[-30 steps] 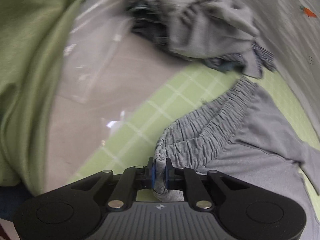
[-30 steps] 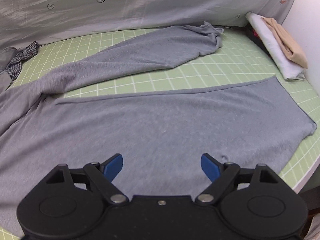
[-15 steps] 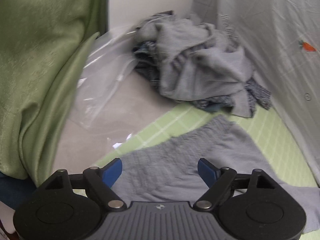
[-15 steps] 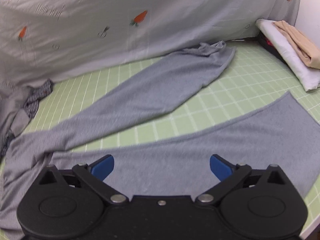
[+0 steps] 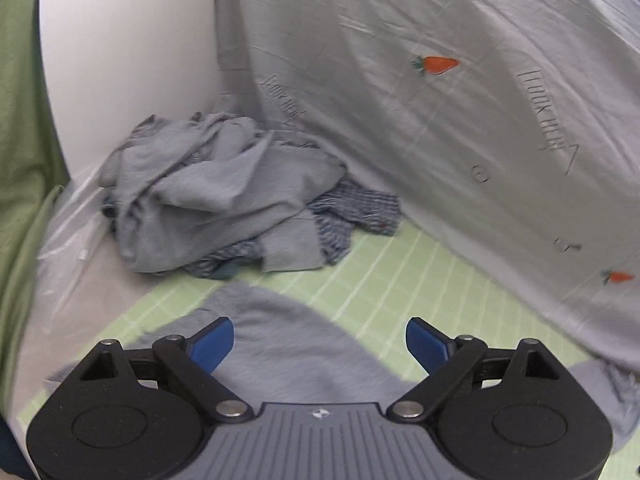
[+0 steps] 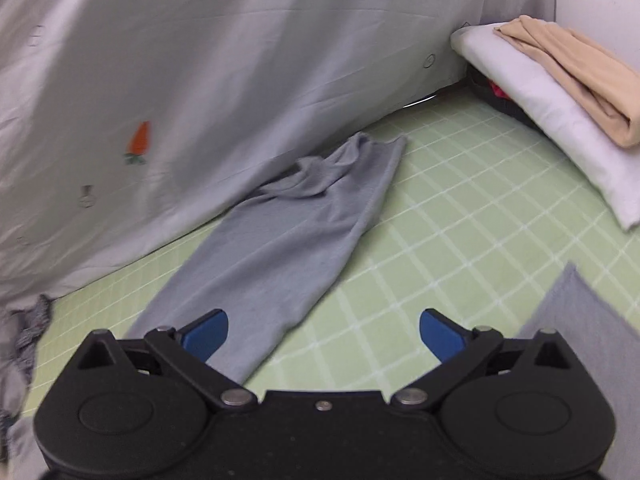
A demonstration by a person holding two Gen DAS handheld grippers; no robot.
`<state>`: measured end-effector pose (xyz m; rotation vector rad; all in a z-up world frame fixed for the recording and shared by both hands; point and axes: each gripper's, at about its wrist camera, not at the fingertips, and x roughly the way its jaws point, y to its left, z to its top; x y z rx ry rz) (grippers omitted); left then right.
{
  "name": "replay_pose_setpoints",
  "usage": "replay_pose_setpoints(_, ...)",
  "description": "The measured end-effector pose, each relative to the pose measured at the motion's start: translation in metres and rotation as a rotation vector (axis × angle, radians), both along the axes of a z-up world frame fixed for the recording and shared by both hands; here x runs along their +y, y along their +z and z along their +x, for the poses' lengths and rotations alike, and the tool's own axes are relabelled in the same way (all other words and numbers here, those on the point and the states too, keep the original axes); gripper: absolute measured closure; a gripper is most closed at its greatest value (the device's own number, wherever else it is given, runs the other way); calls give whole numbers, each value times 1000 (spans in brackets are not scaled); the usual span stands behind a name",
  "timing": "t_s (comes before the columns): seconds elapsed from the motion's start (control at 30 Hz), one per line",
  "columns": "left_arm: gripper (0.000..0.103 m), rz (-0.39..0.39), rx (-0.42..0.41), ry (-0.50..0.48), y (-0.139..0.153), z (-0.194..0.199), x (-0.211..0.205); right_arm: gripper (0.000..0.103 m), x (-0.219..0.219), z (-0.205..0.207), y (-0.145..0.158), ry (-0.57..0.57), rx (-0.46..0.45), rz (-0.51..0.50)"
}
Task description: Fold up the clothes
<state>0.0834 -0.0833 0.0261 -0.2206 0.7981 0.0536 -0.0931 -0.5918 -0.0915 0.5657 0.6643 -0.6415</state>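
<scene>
Hanging behind the work surface, a pale grey sheet (image 5: 420, 128) carries orange carrot prints (image 5: 438, 65) and thin line-drawn lettering (image 5: 542, 110) that is too stretched and faint to read; small round marks dot it as well. No brand or label shows on any garment.

The left gripper (image 5: 319, 342) is released, its blue pads spread wide and empty, hovering over one end of the grey trousers (image 5: 288, 344) lying flat at 6 o'clock in the left wrist view. Only this view shows the heap of unfolded clothes (image 5: 224, 200) at 10 o'clock, grey fabric tangled with a blue checked piece (image 5: 360, 208), resting partly on clear plastic film (image 5: 68, 232). A green curtain (image 5: 20, 140) runs down the 9 o'clock edge beside a white wall (image 5: 128, 40).

The right gripper (image 6: 323, 331) is likewise released and holds nothing. Only its view shows a trouser leg (image 6: 288, 240) stretched from 7 o'clock toward the centre, its rumpled far end touching the sheet, and the corner of the other leg (image 6: 576, 312) at 4 o'clock. At 2 o'clock sits a folded stack: a beige garment (image 6: 572, 68) on a white one (image 6: 552, 120), with something dark and red under them, too hidden to identify.

The surface is a light green mat (image 6: 460, 216) with a white grid.
</scene>
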Motion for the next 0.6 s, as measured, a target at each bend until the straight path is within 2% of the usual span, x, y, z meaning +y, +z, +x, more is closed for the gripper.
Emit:
replay_pose_setpoints(0.07,10,-12,20,-20,-4,10,-18,1,-25,16,-9,-36,19,-23)
replay_pose_setpoints(0.1,10,0,31,-28,-6,15,-26,1,-34,22,-14,-46,16,-13)
replay_pose_setpoints(0.23,10,92,70,-39,-14,31,-48,18,-72,49,-36,-87,7,27)
replay_pose_setpoints(0.33,10,116,102,-44,-19,38,-53,19,-100,69,-52,-116,0,56)
replay_pose_setpoints(0.5,10,181,123,-47,-21,43,-53,28,-105,92,-65,-66,32,-6)
replay_pose_setpoints(0.57,10,186,131,-45,-21,44,-51,40,-105,97,-66,-53,54,-42)
replay_pose_setpoints(0.6,10,183,135,-46,-21,45,-50,59,-105,100,-66,-39,68,-59)
